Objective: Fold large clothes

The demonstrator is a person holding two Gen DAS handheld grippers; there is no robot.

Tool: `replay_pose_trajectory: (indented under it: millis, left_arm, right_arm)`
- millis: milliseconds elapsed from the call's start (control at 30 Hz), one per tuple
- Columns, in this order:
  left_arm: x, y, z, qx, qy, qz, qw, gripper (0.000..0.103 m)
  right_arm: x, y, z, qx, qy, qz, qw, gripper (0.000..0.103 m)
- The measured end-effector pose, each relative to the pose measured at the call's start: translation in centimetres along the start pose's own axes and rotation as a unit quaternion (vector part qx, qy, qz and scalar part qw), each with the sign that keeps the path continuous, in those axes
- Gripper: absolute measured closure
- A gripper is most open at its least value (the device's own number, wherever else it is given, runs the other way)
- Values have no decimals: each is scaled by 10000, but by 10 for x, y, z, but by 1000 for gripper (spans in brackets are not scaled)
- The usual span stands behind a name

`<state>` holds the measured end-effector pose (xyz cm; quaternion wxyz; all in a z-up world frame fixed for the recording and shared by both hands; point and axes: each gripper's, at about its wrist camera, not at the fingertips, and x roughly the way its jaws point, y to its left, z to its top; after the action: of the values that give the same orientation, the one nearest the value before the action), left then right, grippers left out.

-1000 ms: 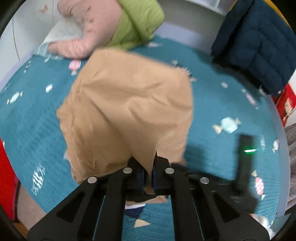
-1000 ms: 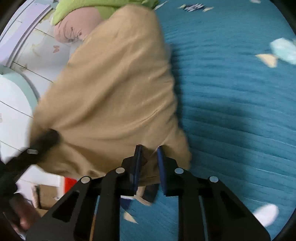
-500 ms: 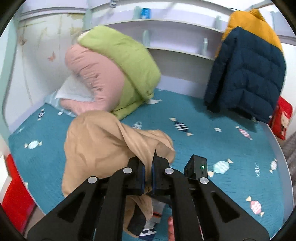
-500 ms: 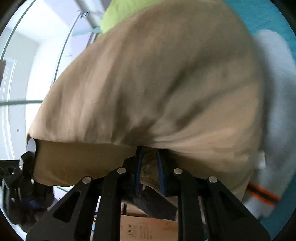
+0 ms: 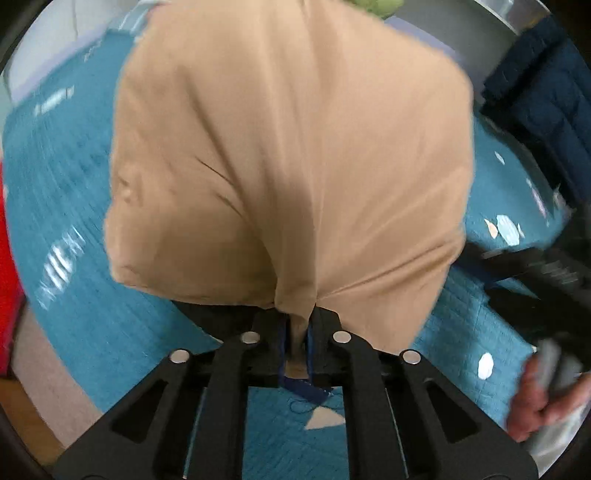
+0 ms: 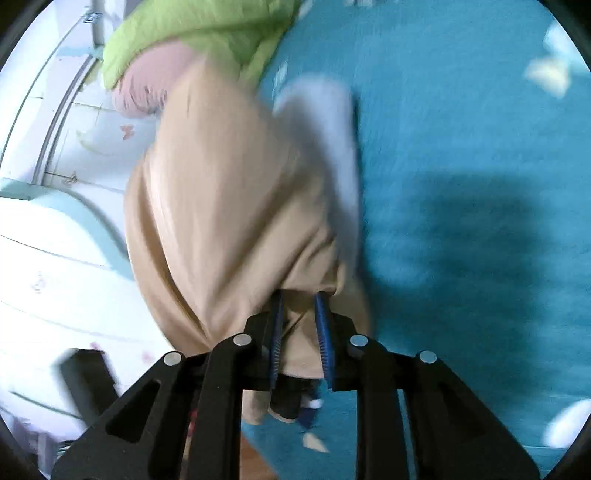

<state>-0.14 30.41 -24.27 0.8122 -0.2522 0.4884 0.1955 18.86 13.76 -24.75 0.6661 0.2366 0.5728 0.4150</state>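
Observation:
A large tan garment (image 5: 295, 147) hangs spread over the teal bedcover (image 5: 66, 192) and fills most of the left wrist view. My left gripper (image 5: 297, 328) is shut on a fold of its near edge. In the right wrist view the same tan garment (image 6: 229, 206) drapes away in a long bundle over the left side of the bedcover (image 6: 461, 147). My right gripper (image 6: 299, 325) has a bunch of its cloth between the blue pads, and its jaws are opening slightly. The hand (image 5: 535, 398) that bears the right gripper shows blurred at the right edge.
A green and pink quilt (image 6: 192, 33) is piled at the head of the bed. A dark blue padded jacket (image 5: 546, 96) hangs at the right. A pale grey cloth (image 6: 325, 122) lies beside the garment. Something red (image 5: 7, 295) stands at the bed's left edge.
The left view has tipped from looking level across the bed to looking down. The garment, bunched half a second ago, now spreads wide. In the right view it no longer fills the frame.

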Motion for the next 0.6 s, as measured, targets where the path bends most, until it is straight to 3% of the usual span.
replay_pose_trajectory:
  millis: [100,133,167,233,300,400,467,500,533,600]
  left_arm:
    - [-9,-2,-3,151,-185,34,9997,72]
    - [-17,-4,-2,214,-198,61,9996,47]
    - [-25,-4,-1,237,-244,51,9994,37]
    - [-53,-2,1,275,-541,-137,9981,37]
    - [-79,2,6,338,-890,-273,9951,34]
    - [-86,12,24,397,-1197,33,9920,33]
    - [-58,33,39,307,-976,667,9925,38]
    - [-34,50,47,122,-671,908,9935,44]
    - [-17,61,52,-16,-449,935,9946,56]
    - [19,89,58,-369,-125,747,9964,57]
  right_arm:
    - [-11,27,9,-478,-149,135,9987,84]
    - [-8,36,10,-688,-99,106,9975,85]
    - [1,44,9,-902,-2,10,9959,85]
    - [18,37,14,-856,150,-165,9961,85]
    - [58,19,15,-549,618,-473,9955,85]
    - [71,13,15,-476,604,-642,9950,85]
    - [59,21,16,-468,528,-720,9949,84]
    - [49,30,16,-614,393,-757,9945,84]
    - [38,36,14,-752,265,-751,9940,84]
    - [19,48,14,-935,-37,-820,9922,84]
